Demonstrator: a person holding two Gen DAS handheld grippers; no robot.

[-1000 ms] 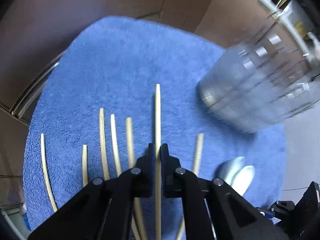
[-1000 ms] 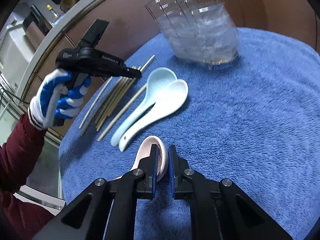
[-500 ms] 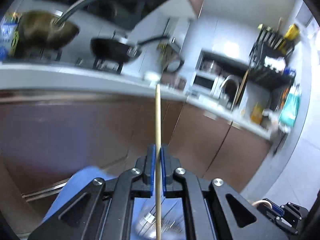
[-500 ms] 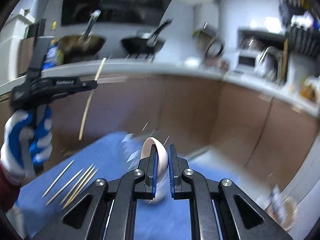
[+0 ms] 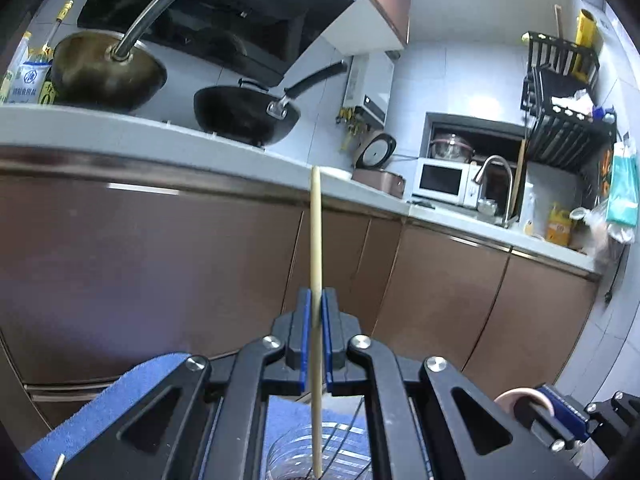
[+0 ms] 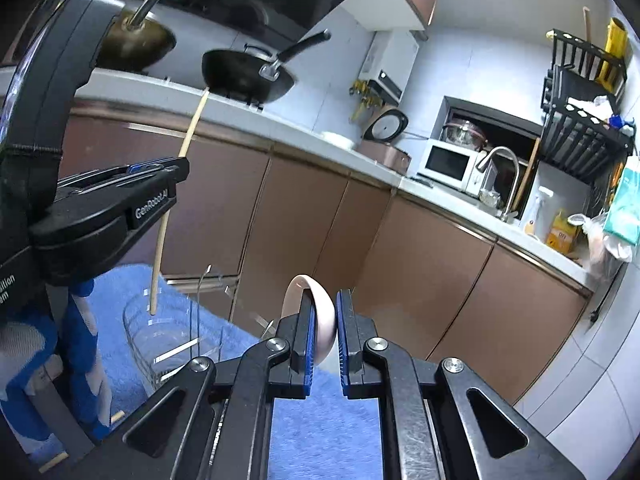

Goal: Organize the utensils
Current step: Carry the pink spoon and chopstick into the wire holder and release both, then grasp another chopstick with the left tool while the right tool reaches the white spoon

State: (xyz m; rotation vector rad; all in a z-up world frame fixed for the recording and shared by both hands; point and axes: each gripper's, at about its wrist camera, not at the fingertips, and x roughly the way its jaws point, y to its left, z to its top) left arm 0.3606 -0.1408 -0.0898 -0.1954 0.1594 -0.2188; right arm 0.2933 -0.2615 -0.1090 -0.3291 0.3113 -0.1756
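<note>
My left gripper (image 5: 316,300) is shut on a pale wooden chopstick (image 5: 315,248) held upright. Its lower tip hangs over the mouth of a clear plastic utensil holder (image 5: 320,456). In the right wrist view the left gripper (image 6: 176,170) holds the chopstick (image 6: 188,136) with its tip just inside the holder (image 6: 168,340). My right gripper (image 6: 323,300) is shut on a pink ceramic spoon (image 6: 320,312), held upright to the right of the holder. The spoon (image 5: 520,398) also shows at the lower right of the left wrist view.
A blue towel (image 6: 328,432) covers the table under the holder. Loose chopsticks (image 6: 54,460) lie on it at the lower left. Brown kitchen cabinets (image 6: 440,280) and a counter with pans (image 5: 248,108), a microwave (image 5: 440,180) and a sink tap stand behind.
Both grippers lifted off the towel and tipped their utensils upright. The left brought its chopstick over the holder and lowered its tip in. The right raised the pink spoon beside the holder.
</note>
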